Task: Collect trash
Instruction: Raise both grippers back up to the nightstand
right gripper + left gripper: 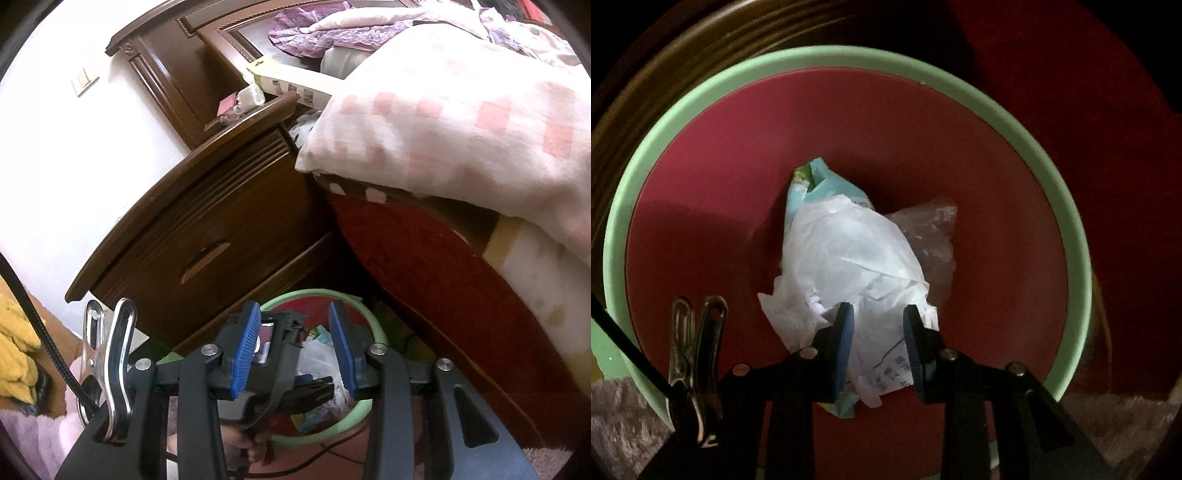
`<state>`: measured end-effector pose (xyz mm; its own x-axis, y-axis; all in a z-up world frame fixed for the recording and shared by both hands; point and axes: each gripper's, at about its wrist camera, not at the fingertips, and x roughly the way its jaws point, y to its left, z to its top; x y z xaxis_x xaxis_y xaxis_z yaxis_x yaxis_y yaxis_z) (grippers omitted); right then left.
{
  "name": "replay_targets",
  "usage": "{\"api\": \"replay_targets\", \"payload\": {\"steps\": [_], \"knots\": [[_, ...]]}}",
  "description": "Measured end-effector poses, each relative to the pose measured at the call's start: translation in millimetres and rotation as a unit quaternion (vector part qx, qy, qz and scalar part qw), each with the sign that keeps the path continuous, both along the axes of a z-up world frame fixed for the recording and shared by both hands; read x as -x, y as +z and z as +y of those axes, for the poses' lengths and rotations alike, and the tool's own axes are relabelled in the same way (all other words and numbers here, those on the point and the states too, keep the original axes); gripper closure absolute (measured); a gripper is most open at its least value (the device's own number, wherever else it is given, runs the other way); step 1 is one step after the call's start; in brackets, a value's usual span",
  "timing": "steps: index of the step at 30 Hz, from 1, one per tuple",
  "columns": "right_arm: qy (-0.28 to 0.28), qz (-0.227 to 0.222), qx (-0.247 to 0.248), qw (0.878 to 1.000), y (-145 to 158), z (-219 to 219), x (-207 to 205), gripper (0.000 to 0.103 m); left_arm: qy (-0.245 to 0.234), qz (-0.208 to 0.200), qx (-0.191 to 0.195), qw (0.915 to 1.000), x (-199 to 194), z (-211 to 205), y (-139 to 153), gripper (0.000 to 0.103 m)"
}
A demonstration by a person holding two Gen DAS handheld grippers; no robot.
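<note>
- While the left claw (878,332) hangs over the bin (849,59), it's pinching crumpled paper (849,258) dead centre.
- Right claw (295,347) empty, parted, bin at 6 o'clock.
- Next: probably just let go.

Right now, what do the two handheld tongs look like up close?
Both match. The left tongs have black angular arms with silver screws and two flat fingers faced in ribbed blue pads. A shiny metal clip and a black cable sit at the left. The right tongs show the same black frame, blue pads, metal clip and braided black cable.
</note>
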<state>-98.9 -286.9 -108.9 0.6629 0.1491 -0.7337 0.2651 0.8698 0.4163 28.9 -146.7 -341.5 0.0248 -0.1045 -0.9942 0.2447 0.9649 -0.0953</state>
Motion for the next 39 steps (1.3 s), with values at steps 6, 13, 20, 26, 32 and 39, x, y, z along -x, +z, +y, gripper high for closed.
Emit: {"api": "replay_targets", "payload": {"steps": [6,13,20,26,32,39], "knots": [[0.019,-0.012,0.030,0.999,3.3,-1.0,6.3,0.064,0.008,-0.021,0.013,0.9997,2.6,2.1,18.1,0.061],[0.008,-0.036,0.030,0.999,13.8,-0.8,14.0,0.063,-0.001,-0.063,0.022,0.9978,26.0,20.4,53.9,0.058],[0.023,-0.052,0.065,0.996,41.3,19.4,16.2,0.063,-0.033,-0.120,0.042,0.9914,56.1,29.5,113.6,0.058],[0.030,-0.083,0.083,0.993,81.7,26.4,14.8,0.063,-0.042,-0.170,0.084,0.9810,68.9,27.0,180.8,0.058],[0.029,-0.119,0.098,0.988,128.2,27.2,12.8,0.063,-0.084,-0.221,0.121,0.9639,76.8,12.5,253.6,0.058],[0.031,-0.147,0.124,0.981,178.0,34.5,9.3,0.063,-0.097,-0.264,0.130,0.9508,87.4,21.9,308.1,0.055]]}}
